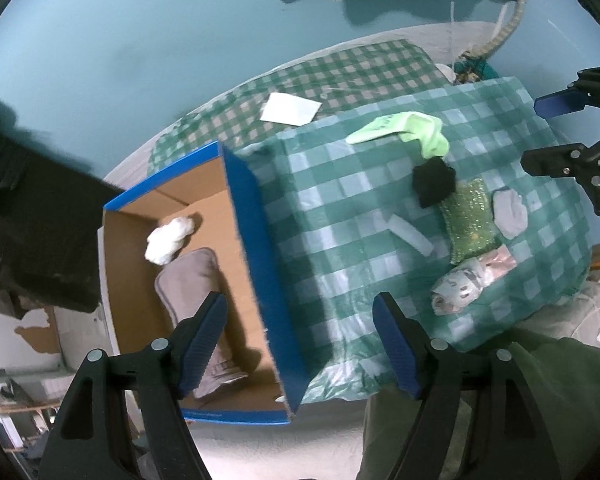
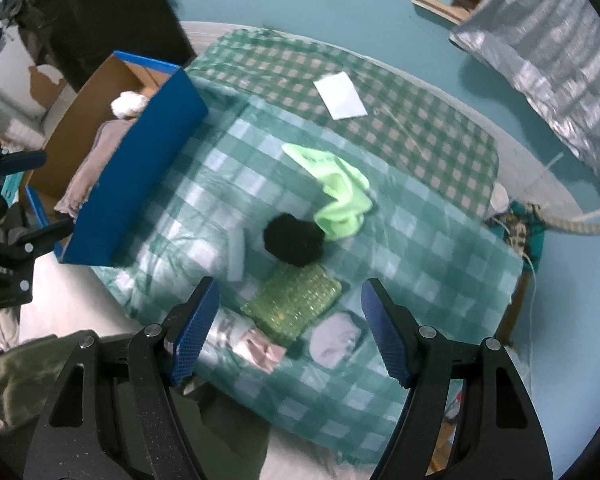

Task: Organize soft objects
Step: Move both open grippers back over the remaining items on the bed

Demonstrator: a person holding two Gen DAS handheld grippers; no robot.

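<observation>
On the checked cloth [image 2: 440, 240], a green sock [image 2: 340, 196], a black pompom [image 2: 294, 240] and a glittery sponge [image 2: 292, 304] are gathered together, probably awaiting sorting. Beside them, a blue box [image 1: 252, 248] holds a white ball [image 1: 168, 240]. The left claw [image 1: 300, 344] and right claw [image 2: 290, 332] are both released, nothing being grasped.

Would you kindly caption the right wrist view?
Open right tongs hover over soft items on the checkered cloth beside the box.

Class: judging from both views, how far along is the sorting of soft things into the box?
Done: white bundle and grey cloth lie inside the box. In hand: nothing; left gripper and right gripper are open. Left: green cloth, black pompom, glittery sponge, others.
</observation>
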